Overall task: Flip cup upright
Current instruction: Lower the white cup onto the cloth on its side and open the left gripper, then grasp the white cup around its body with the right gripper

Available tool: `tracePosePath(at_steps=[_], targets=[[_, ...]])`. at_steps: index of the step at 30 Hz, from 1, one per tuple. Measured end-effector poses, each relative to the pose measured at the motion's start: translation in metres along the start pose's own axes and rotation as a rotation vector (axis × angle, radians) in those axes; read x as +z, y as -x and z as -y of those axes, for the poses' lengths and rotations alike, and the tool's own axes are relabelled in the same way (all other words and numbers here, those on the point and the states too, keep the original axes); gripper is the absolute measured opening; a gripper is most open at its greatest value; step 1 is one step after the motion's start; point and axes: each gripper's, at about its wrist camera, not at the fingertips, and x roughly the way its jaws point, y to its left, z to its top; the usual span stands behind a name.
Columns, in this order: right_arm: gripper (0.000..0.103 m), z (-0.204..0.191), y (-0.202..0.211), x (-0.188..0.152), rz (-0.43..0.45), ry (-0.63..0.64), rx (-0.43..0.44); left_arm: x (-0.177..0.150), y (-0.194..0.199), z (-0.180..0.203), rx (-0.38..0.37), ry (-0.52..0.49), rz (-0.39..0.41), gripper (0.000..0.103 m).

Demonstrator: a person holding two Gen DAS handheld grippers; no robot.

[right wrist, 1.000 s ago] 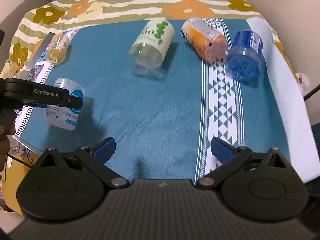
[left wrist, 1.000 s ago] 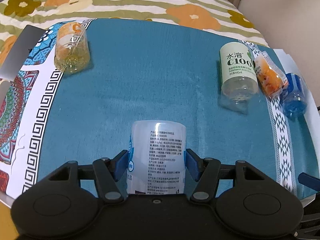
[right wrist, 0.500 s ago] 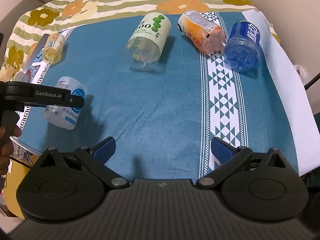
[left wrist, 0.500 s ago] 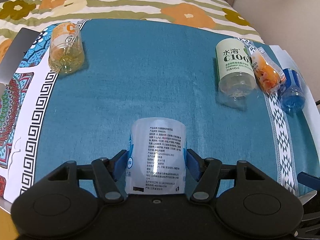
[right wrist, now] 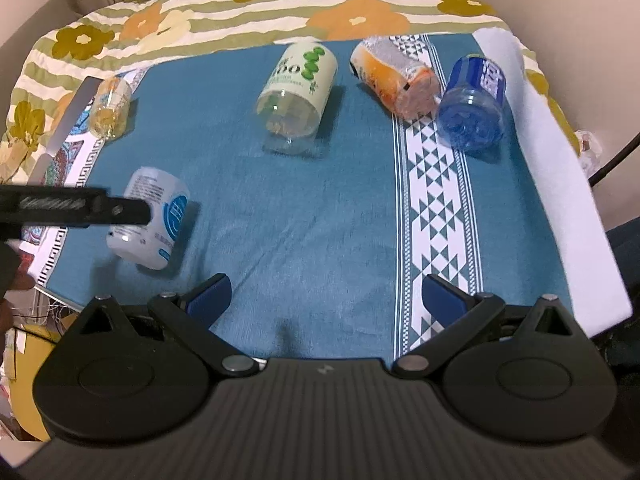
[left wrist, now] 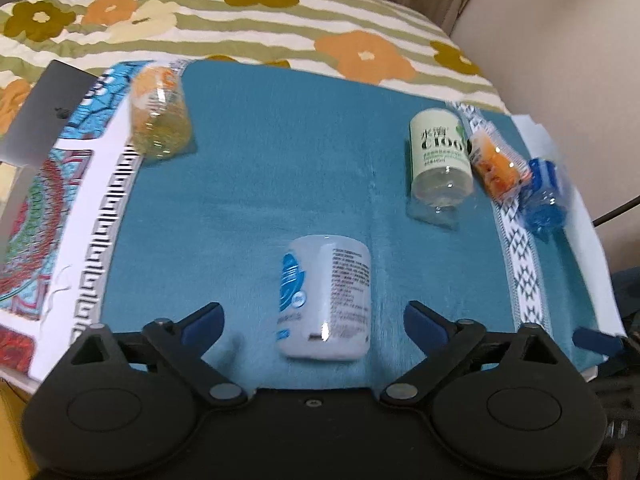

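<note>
A white cup with a blue logo (left wrist: 325, 297) stands on the teal cloth (left wrist: 280, 184), between and just ahead of the spread fingers of my left gripper (left wrist: 312, 320), which is open and not touching it. In the right wrist view the same cup (right wrist: 150, 218) sits at the left, partly behind the left gripper's body (right wrist: 72, 211). My right gripper (right wrist: 326, 298) is open and empty over the cloth's near edge. Other cups lie on their sides: green-labelled (right wrist: 298, 92), orange (right wrist: 396, 78), blue (right wrist: 474, 106) and yellow (right wrist: 109, 108).
A grey laptop (left wrist: 44, 114) lies at the far left on a patterned cloth (left wrist: 36, 208). A floral striped blanket (left wrist: 240, 28) covers the back. A white cloth strip (right wrist: 560, 184) runs along the right edge.
My left gripper has opened and let go of the white cup, then drawn back and up. The cup now stands free on the cloth. The right gripper has stayed open.
</note>
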Motion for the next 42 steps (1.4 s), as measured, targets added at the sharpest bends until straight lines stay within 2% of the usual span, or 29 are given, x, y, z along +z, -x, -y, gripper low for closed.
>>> tracePosePath(at_steps=[6, 9, 12, 17, 22, 26, 33, 36, 42], targets=[[0.103, -0.010, 0.006, 0.030, -0.032, 0.001, 0.105, -0.011, 0.033, -0.026, 0.039, 0.013, 0.032, 0.103], [0.103, -0.025, -0.001, 0.050, -0.065, 0.003, 0.166, -0.019, 0.043, -0.044, 0.030, 0.017, 0.038, 0.103], [0.103, -0.043, -0.013, 0.068, -0.099, -0.010, 0.223, -0.027, 0.048, -0.063, 0.038, 0.032, 0.043, 0.103], [0.103, -0.068, -0.049, 0.092, -0.201, -0.079, 0.311, -0.032, 0.050, -0.093, 0.045, 0.050, 0.060, 0.103], [0.103, -0.085, -0.086, 0.103, -0.300, -0.139, 0.334, -0.032, 0.043, -0.115, 0.032, 0.069, 0.042, 0.103], [0.097, -0.091, -0.108, 0.106, -0.352, -0.183, 0.338, -0.031, 0.037, -0.127, 0.017, 0.085, 0.028, 0.103], [0.087, -0.094, -0.126, 0.105, -0.391, -0.211, 0.326, -0.027, 0.029, -0.137, -0.002, 0.095, 0.009, 0.103], [0.075, -0.094, -0.131, 0.104, -0.405, -0.221, 0.328, -0.026, 0.028, -0.139, -0.003, 0.095, 0.004, 0.103], [0.072, -0.092, -0.132, 0.102, -0.397, -0.231, 0.342, -0.025, 0.024, -0.140, -0.009, 0.094, -0.009, 0.103]])
